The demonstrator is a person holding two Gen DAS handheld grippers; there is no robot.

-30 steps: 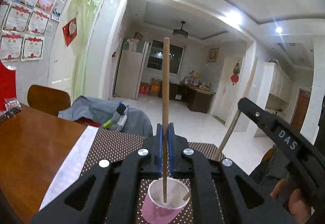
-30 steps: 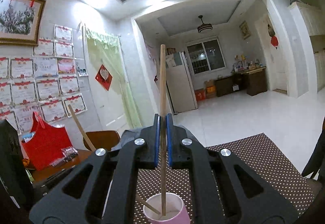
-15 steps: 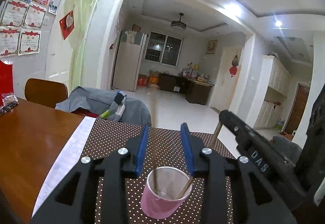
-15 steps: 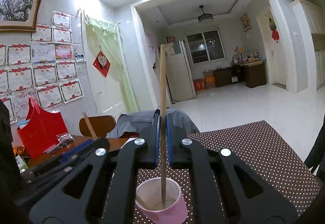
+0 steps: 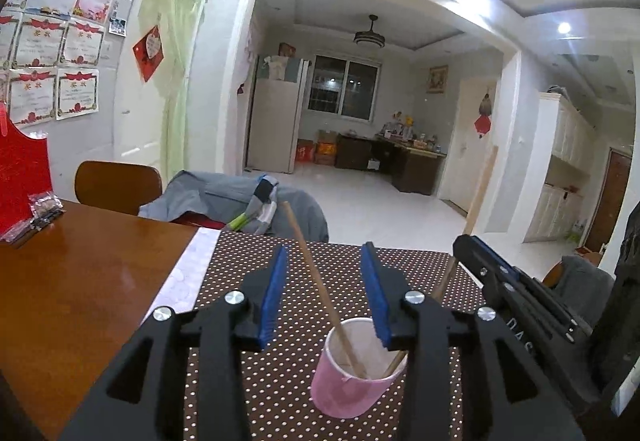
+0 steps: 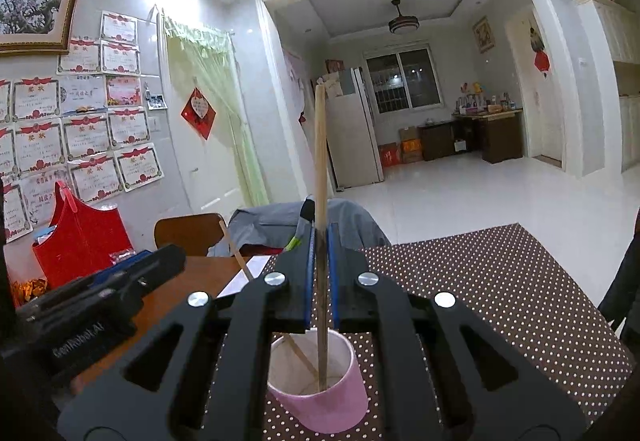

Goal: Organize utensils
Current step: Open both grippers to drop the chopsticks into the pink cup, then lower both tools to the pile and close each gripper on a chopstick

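Note:
A pink cup (image 5: 352, 381) stands on the dotted brown mat (image 5: 280, 281); it also shows in the right wrist view (image 6: 320, 397). My left gripper (image 5: 325, 297) is open above the cup. A wooden chopstick (image 5: 316, 281) leans free in the cup between the left jaws. My right gripper (image 6: 319, 273) is shut on a second chopstick (image 6: 320, 177), held upright with its lower end inside the cup. The right gripper also shows at the right of the left wrist view (image 5: 516, 281), and the left gripper shows at the left of the right wrist view (image 6: 100, 289).
The wooden table (image 5: 72, 281) extends left of the mat. A red box (image 6: 80, 237) and small packets (image 5: 40, 209) sit at the table's far left. A chair (image 5: 116, 185) with grey clothing (image 5: 224, 201) stands behind the table.
My left gripper opened and let go of its chopstick, which now leans in the cup. Both grippers drew back a little. The right gripper stays shut on its chopstick.

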